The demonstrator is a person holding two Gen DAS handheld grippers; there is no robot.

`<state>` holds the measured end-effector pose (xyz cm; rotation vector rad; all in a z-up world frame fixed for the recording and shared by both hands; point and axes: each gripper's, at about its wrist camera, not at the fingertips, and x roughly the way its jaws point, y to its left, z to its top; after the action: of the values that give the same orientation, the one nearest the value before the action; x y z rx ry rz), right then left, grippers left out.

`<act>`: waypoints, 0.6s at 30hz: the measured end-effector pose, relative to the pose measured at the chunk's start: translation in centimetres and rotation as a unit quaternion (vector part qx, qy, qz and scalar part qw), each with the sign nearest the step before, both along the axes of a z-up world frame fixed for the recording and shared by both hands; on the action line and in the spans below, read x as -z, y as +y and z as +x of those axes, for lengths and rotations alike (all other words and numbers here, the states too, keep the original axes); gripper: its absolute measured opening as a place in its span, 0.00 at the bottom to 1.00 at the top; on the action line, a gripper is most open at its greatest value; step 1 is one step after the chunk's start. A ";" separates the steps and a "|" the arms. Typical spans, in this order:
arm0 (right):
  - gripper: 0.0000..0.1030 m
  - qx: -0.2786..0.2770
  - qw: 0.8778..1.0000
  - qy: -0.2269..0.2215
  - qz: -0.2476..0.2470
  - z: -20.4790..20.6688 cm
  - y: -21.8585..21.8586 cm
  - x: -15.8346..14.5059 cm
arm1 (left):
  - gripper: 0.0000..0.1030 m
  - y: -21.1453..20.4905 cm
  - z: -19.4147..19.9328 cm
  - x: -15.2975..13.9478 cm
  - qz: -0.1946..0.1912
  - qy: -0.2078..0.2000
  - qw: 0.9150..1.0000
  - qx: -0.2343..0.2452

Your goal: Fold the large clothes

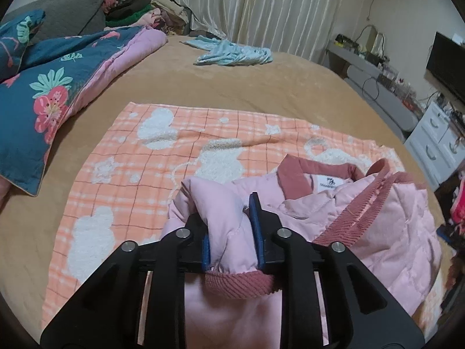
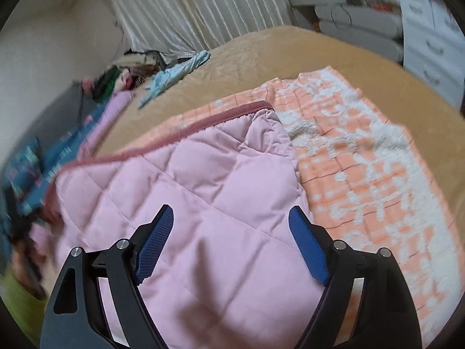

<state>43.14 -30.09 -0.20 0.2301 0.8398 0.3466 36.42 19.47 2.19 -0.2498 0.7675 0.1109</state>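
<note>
One quilted pink jacket with dusty-rose corduroy trim (image 1: 377, 221) lies on an orange checked towel with white fluffy shapes (image 1: 151, 157), spread over a tan bed cover (image 1: 261, 87). Left gripper (image 1: 229, 224) pinches a puffed fold of it between blue pads. Right gripper (image 2: 231, 226) hangs spread wide above the quilting, grasping nothing.

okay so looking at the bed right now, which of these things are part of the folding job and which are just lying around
Part of the job:
pink quilted jacket
left gripper, clamped on a jacket sleeve
right gripper, open over the jacket
orange checked blanket under the jacket

Just lying about:
light blue garment
floral quilt
clothes pile
</note>
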 end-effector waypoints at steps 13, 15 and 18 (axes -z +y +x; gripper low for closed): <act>0.88 -0.021 0.993 -0.027 -0.115 -1.3 1.6 1.7 | 0.91 0.1 -3.3 -3.4 -0.001 -0.073 0.997 -0.028; 0.88 -0.020 0.993 -0.027 -0.117 -1.6 1.4 1.8 | 0.91 0.5 -3.7 -3.8 0.013 -0.073 0.997 -0.037; 0.89 -0.013 0.992 -0.034 -0.120 -2.4 0.6 1.8 | 0.91 1.1 -4.5 -3.3 0.044 -0.058 0.996 -0.044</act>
<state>40.71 -29.52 -1.96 -0.0159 0.8088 0.2739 31.97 20.58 5.49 -0.2057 0.6345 0.2116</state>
